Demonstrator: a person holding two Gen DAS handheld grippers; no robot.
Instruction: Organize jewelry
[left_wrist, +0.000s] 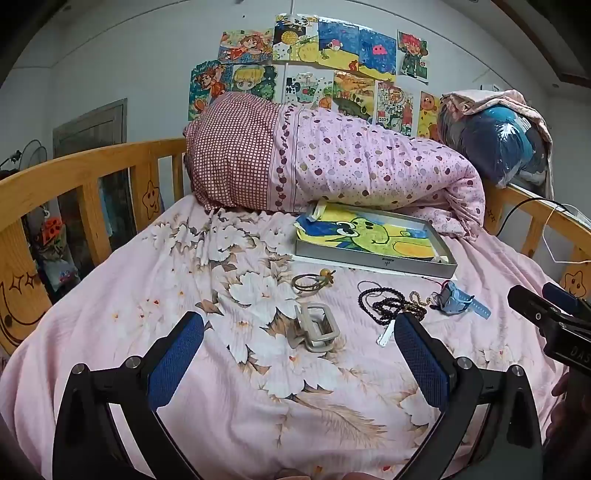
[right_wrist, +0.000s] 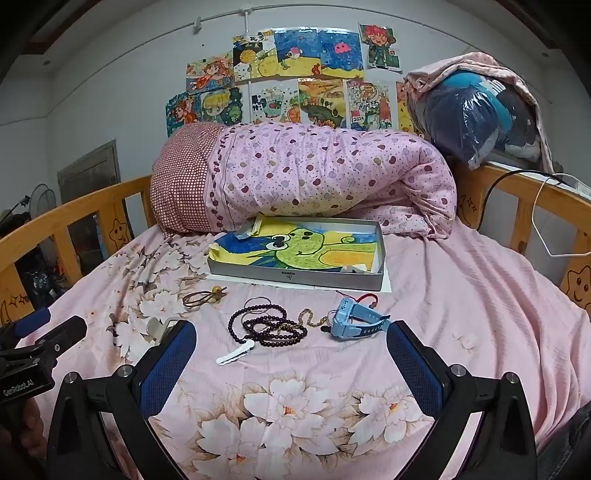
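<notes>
Both claws are held wide, nothing gripped: beige hair clip (left_wrist: 316, 326) is framed just ahead of the left gripper (left_wrist: 299, 354), dark bead necklace (right_wrist: 267, 325) and blue watch (right_wrist: 354, 321) just ahead of the right gripper (right_wrist: 291, 354).

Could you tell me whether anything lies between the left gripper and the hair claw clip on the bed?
Nothing visible does. The left gripper is open, and the clip lies on bare sheet just ahead, between its fingers. The dark beads and white key lie off to the right, apart from the clip.
</notes>
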